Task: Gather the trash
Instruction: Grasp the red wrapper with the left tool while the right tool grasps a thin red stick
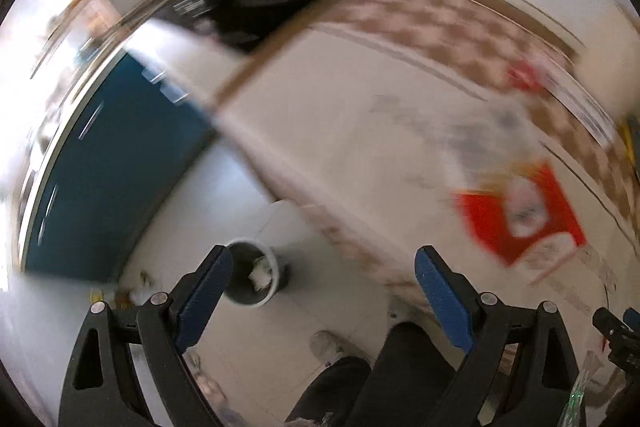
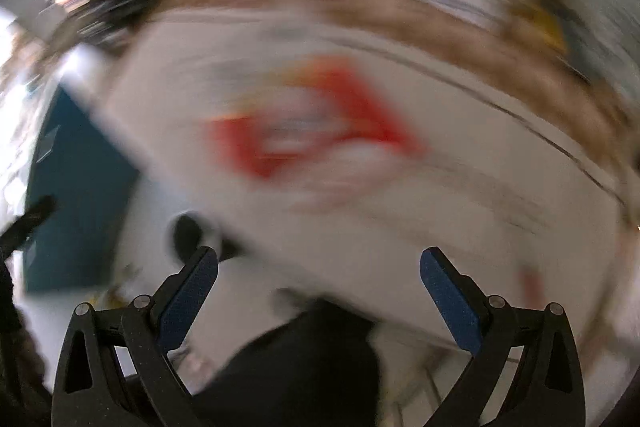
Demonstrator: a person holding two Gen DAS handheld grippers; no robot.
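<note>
Both views are motion-blurred. A red and white wrapper (image 1: 520,215) lies flat on the white table (image 1: 360,131), to the right of my left gripper (image 1: 324,259), which is open and empty above the table's near edge. A grey trash bin (image 1: 256,273) with white crumpled paper inside stands on the floor below, near the left fingertip. In the right wrist view the same red wrapper (image 2: 316,119) lies ahead of my right gripper (image 2: 320,263), which is open and empty. The bin (image 2: 188,235) shows as a dark blur at the table's edge.
A blue panel (image 1: 112,167) stands at the left on the floor. Small scraps (image 1: 120,295) lie on the floor by the bin. The person's dark trousers (image 1: 400,367) and shoe (image 1: 332,347) are below. A checkered brown band (image 1: 440,23) runs along the table's far side.
</note>
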